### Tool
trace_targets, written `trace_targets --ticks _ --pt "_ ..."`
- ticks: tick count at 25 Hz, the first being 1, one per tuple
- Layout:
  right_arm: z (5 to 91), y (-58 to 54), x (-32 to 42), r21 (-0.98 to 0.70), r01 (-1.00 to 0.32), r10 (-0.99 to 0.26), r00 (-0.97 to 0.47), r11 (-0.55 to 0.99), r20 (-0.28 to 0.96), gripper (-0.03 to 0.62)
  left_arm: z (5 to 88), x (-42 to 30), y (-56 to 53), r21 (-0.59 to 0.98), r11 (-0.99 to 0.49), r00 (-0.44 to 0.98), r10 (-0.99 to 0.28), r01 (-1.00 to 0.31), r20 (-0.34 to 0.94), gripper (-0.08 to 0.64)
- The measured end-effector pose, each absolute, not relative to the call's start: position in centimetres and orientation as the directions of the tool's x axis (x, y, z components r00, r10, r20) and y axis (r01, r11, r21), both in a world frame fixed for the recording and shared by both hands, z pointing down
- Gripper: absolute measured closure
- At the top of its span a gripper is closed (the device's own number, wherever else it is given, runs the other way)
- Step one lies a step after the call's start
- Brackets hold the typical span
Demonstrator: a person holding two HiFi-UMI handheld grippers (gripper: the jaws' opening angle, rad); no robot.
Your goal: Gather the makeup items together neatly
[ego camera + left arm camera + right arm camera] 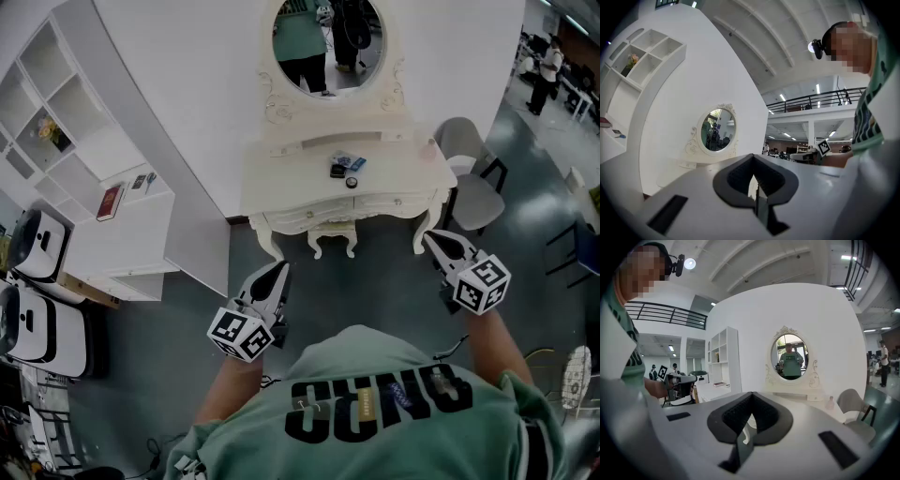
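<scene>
The person's green shirt (375, 375) is nearest. Just ahead of it, the left claw (278, 268) and right claw (430, 237) are both closed and hold nothing. The makeup items (343, 169) lie near one another at mid-bench, well ahead of both claws. The white bench (281, 183) stands below the mirror (328, 37). The items look small, light, rigid and probably slick. Grip each gently across its narrow sides.

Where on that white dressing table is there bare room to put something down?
The dressing table is bare left of the makeup items, out to its left edge, and right of them, up to the small bottle. Only the middle, below the mirror, is crowded.
</scene>
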State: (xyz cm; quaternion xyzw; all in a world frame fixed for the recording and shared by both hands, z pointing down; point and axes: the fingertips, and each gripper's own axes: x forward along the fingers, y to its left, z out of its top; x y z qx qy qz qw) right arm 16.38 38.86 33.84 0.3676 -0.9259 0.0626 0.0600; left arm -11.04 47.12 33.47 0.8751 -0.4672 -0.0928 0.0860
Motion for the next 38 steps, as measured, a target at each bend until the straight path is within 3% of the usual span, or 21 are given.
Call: trace_targets --ticks 19,32,38 --pt "33.4 36.3 17.9 -0.118 -0.690 -0.675 -0.724 0.714 0.143 0.598 32.9 -9.5 44.9 0.226 -0.553 0.547 -0.832 -0.802 -0.093 0.557" --pt "33.7 33.7 24.5 -0.099 -0.630 -0.615 -0.775 0.770 0.149 0.598 33.6 -1.6 41.8 0.244 -0.531 0.523 -0.846 -0.811 -0.104 0.557" --pt "34.9 30.1 24.1 -0.111 -0.601 -0.584 -0.798 0.792 0.149 0.598 34.5 -0.2 38.0 0.247 -0.535 0.537 -0.841 -0.808 -0.066 0.557"
